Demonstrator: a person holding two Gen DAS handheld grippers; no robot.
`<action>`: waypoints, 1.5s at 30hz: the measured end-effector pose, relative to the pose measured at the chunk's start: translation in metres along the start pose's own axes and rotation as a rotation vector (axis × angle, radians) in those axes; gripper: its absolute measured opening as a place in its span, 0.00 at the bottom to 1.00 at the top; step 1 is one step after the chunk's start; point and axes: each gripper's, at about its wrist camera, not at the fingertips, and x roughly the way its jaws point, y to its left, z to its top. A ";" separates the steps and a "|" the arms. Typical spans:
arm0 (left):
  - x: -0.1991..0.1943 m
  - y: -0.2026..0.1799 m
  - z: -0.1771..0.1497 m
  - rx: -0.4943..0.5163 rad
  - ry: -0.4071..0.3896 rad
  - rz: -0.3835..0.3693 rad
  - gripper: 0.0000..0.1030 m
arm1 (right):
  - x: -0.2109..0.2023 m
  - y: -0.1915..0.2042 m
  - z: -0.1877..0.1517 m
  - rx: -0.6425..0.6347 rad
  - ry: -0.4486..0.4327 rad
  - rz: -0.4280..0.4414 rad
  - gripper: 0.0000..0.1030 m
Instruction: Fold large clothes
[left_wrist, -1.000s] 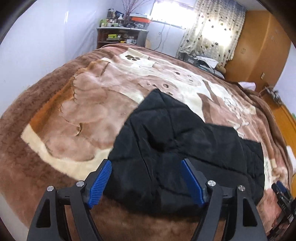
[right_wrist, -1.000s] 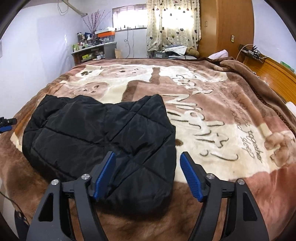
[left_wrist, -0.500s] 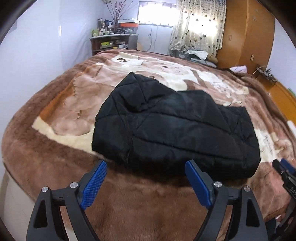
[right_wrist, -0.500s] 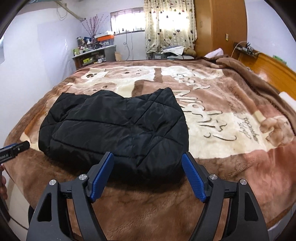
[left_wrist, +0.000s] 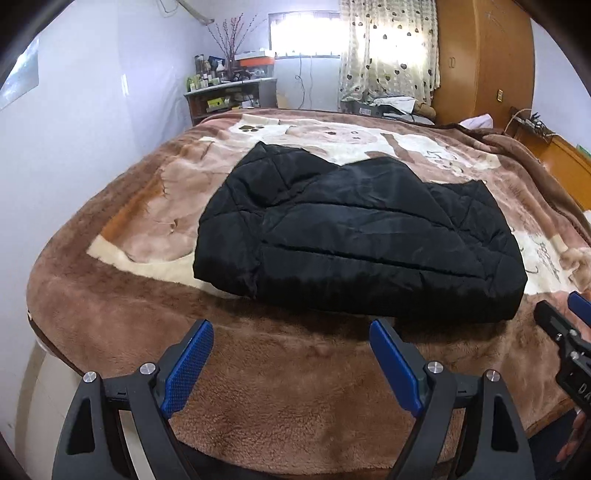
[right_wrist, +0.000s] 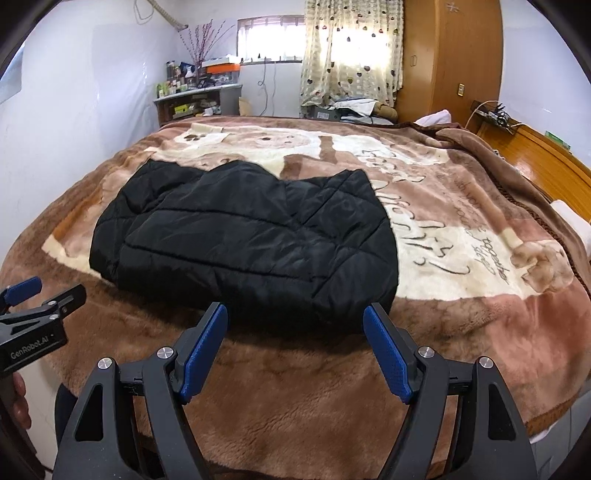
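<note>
The left tongs (left_wrist: 291, 354) hang released over the near brown edge of the blanket (left_wrist: 288, 387), holding nothing, blue pads (left_wrist: 188, 365) wide apart. The right tongs (right_wrist: 295, 345) are likewise spread and empty, and their tips show at 3 o'clock in the left view. The black quilted jacket (left_wrist: 362, 247) lies on the bed at about 12 o'clock from both tongs, near but not touching them, and it looks folded into a thick bundle with a quilted panel showing at 10 o'clock and another at 2 o'clock.

What could go wrong, as I judge it: the padded fabric looks springy and slick, so an upper layer may creep open or slide off the stack if left unpressed. If another fold is needed, a pinch at the near hem could catch only the top layer and peel the bundle apart. The plush blanket is deep and soft; low tongs could pinch its pile along with the jacket and drag it.

Count: two tongs, four blue pads, one jacket, one blanket, one bed, one cluttered shelf (left_wrist: 231, 98) at 11 o'clock, one curtain (left_wrist: 391, 48), one wooden wardrobe (left_wrist: 484, 62).
</note>
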 end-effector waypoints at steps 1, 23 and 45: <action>0.001 0.000 -0.002 -0.002 0.007 -0.004 0.84 | 0.000 0.002 -0.002 -0.001 0.003 0.003 0.74; -0.006 -0.024 -0.012 0.031 0.011 -0.028 0.84 | 0.003 0.002 -0.013 0.030 0.026 0.007 0.74; -0.018 -0.026 -0.010 0.027 -0.030 -0.029 0.84 | -0.004 0.000 -0.014 0.050 0.012 0.001 0.74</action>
